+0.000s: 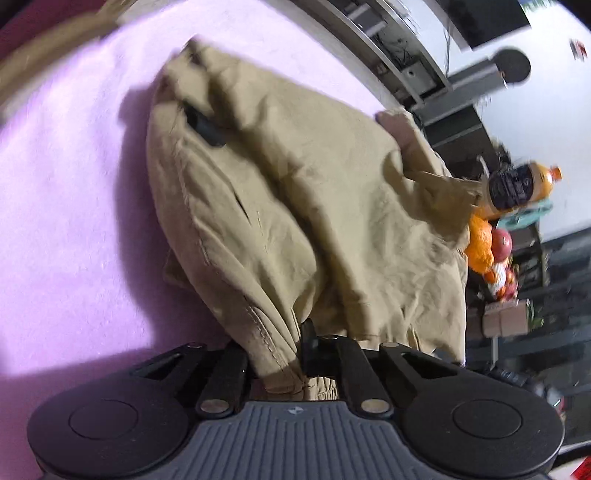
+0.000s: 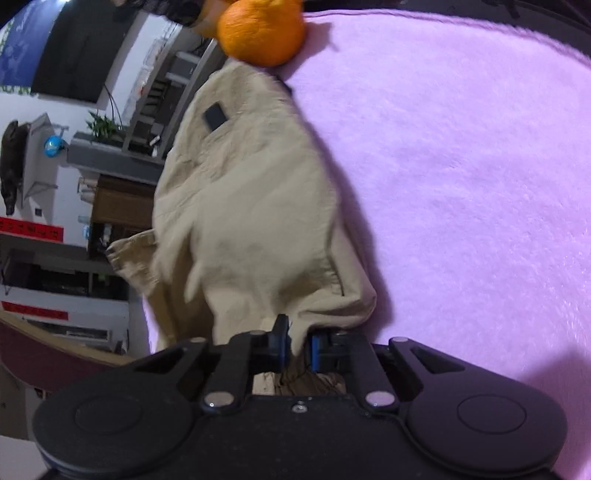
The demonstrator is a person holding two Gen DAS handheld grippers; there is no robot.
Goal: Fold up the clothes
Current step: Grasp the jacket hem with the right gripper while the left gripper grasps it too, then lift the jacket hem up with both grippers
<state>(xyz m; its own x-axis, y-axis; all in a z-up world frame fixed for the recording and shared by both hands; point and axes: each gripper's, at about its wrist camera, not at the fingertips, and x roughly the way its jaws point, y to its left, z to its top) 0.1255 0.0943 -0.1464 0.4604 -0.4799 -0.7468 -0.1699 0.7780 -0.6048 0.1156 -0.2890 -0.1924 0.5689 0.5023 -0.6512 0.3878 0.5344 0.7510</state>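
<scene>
A khaki garment (image 1: 295,206) lies bunched on a pink fleece cover (image 1: 59,221), with stitched seams and a black tag on it. My left gripper (image 1: 280,354) is shut on a hemmed edge of the cloth, which rises steeply from the jaws. In the right wrist view the same khaki garment (image 2: 243,206) hangs in folds with a dark patch near its far end. My right gripper (image 2: 297,347), with blue pads, is shut on another gathered edge of it. Part of the cloth drapes over the side of the pink fleece cover (image 2: 461,166).
An orange (image 2: 262,31) rests at the garment's far end. In the left wrist view a pile of oranges and red apples (image 1: 487,247) and an orange drink bottle (image 1: 517,186) sit beyond the cloth. Shelves, a television and furniture fill the room behind.
</scene>
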